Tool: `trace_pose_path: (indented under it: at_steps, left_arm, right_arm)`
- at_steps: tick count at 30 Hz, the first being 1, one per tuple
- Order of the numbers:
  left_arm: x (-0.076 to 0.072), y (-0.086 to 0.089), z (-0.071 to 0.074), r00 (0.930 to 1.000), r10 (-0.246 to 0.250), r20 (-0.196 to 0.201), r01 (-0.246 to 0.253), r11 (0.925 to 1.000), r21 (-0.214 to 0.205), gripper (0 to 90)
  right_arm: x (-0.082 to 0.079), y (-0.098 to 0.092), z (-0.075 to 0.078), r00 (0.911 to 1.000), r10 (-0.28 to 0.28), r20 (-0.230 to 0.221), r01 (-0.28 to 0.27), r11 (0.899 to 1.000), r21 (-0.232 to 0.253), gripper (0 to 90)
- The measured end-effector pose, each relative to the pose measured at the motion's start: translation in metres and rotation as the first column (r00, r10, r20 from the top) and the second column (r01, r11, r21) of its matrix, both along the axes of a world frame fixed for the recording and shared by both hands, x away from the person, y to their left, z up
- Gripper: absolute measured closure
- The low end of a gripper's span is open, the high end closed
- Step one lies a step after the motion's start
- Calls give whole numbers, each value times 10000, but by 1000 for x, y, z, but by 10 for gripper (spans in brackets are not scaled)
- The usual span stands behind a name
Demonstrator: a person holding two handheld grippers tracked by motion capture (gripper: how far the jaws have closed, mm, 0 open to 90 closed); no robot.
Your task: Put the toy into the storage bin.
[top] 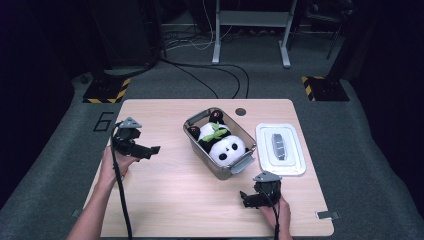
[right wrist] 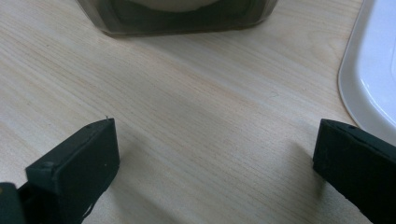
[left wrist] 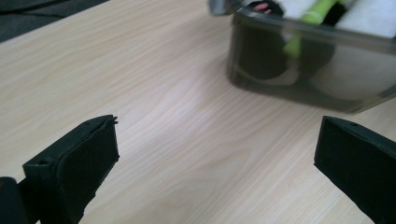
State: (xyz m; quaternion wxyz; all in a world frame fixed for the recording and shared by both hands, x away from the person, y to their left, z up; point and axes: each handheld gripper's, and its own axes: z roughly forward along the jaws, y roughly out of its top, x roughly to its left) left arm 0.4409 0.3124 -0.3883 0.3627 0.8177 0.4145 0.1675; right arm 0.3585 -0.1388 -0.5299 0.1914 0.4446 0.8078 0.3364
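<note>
Wooden table (top: pixel 165 200): panda bin (top: pixel 200 146) long axis diagonal, far-left to near-right; both grippers' fingers apart, empty.

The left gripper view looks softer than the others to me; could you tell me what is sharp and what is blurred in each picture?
Left gripper view: the box is blurred, the table grain soft. Right gripper view: table grain crisp, the white lid glary. High view: the table evenly lit, the surroundings dark.
</note>
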Motion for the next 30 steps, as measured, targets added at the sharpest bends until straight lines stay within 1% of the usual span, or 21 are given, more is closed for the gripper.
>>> trace_pose_path:
  at_steps: [2, 3, 4, 6, 7, 9, 10, 11, 12, 13, 15, 16, 17, 20, 21, 22, 23, 24, 25, 27, 30]
  left_arm:
    - [-1, 13, -5, 9996, 265, -65, -265, 9996, -33, 0]
    - [-1, 17, -7, 9992, 405, -11, -405, 9991, -80, 0]
    - [-2, 27, -11, 9981, 608, -24, -609, 9981, -88, 0]
    - [-2, 37, -17, 9957, 927, -31, -927, 9956, -132, 0]
    - [-2, 42, -20, 9947, 1025, -63, -1026, 9947, -80, 0]
    - [-3, 53, -27, 9900, 1395, -206, -1396, 9902, -54, 0]
    - [-5, 59, -31, 9862, 1624, -309, -1626, 9867, -38, 0]
    - [-6, 63, -34, 9855, 1663, -329, -1665, 9860, -50, 0]
    - [-8, 68, -38, 9819, 1857, -363, -1861, 9825, -105, 0]
    - [-11, 71, -41, 9784, 2014, -472, -2018, 9794, -39, 0]
    - [-13, 79, -47, 9752, 2146, -541, -2154, 9765, -96, 0]
    - [-15, 83, -51, 9707, 2335, -570, -2343, 9721, -84, 0]
    - [-16, 87, -54, 9684, 2430, -560, -2443, 9695, -184, 0]
    - [-19, 94, -63, 9613, 2681, -628, -2692, 9630, -89, 0]
    - [-20, 97, -67, 9571, 2803, -736, -2816, 9595, -79, 0]
    - [-21, 99, -70, 9554, 2872, -691, -2881, 9576, -19, 0]
    - [-22, 101, -73, 9530, 2920, -804, -2925, 9562, 49, 0]
    - [-23, 103, -76, 9492, 3029, -857, -3040, 9527, 3, 0]
    - [-23, 104, -79, 9475, 3083, -846, -3096, 9509, -18, 0]
    - [-25, 106, -86, 9432, 3163, -1015, -3175, 9483, 55, 0]
    - [-27, 108, -95, 9396, 3239, -1101, -3251, 9456, 78, 0]
  right_arm:
    - [0, 0, 0, 10000, -5, 6, 5, 10000, 7, 0]
    - [0, 0, 0, 10000, 7, -1, -7, 10000, 11, 0]
    - [0, 0, 0, 10000, -6, 7, 6, 10000, 8, 0]
    - [0, 0, 0, 10000, 4, -2, -4, 10000, 13, 0]
    - [0, 0, 0, 10000, 6, -5, -6, 10000, 12, 0]
    - [0, 0, 0, 10000, -1, 0, 1, 10000, 1, 0]
    - [0, 0, 0, 10000, 1, -6, -1, 10000, 13, 0]
    - [0, 0, 0, 10000, 6, -1, -6, 10000, 13, 0]
    - [0, 0, 0, 10000, 6, -2, -6, 10000, 12, 0]
    - [0, 0, 0, 10000, -1, 0, 1, 10000, 3, 0]
    - [0, 0, 0, 10000, -4, -5, 4, 10000, 2, 0]
    - [0, 0, 0, 10000, 4, -6, -4, 10000, 12, 0]
    - [0, 0, 0, 10000, 4, 0, -4, 10000, 11, 0]
    - [0, 0, 0, 10000, 7, -5, -7, 10000, 10, 0]
    - [0, 0, 0, 10000, -4, -4, 4, 10000, 2, 0]
    - [0, 0, 0, 10000, 4, -2, -4, 10000, 12, 0]
    - [0, 0, 0, 10000, 5, -4, -5, 10000, 9, 0]
    - [0, 0, 0, 10000, 5, -5, -5, 10000, 9, 0]
    - [0, 0, 0, 10000, 5, -5, -5, 10000, 10, 0]
    - [0, 0, 0, 10000, 4, -3, -4, 10000, 10, 0]
    - [0, 0, 0, 10000, 6, -3, -6, 10000, 10, 0]
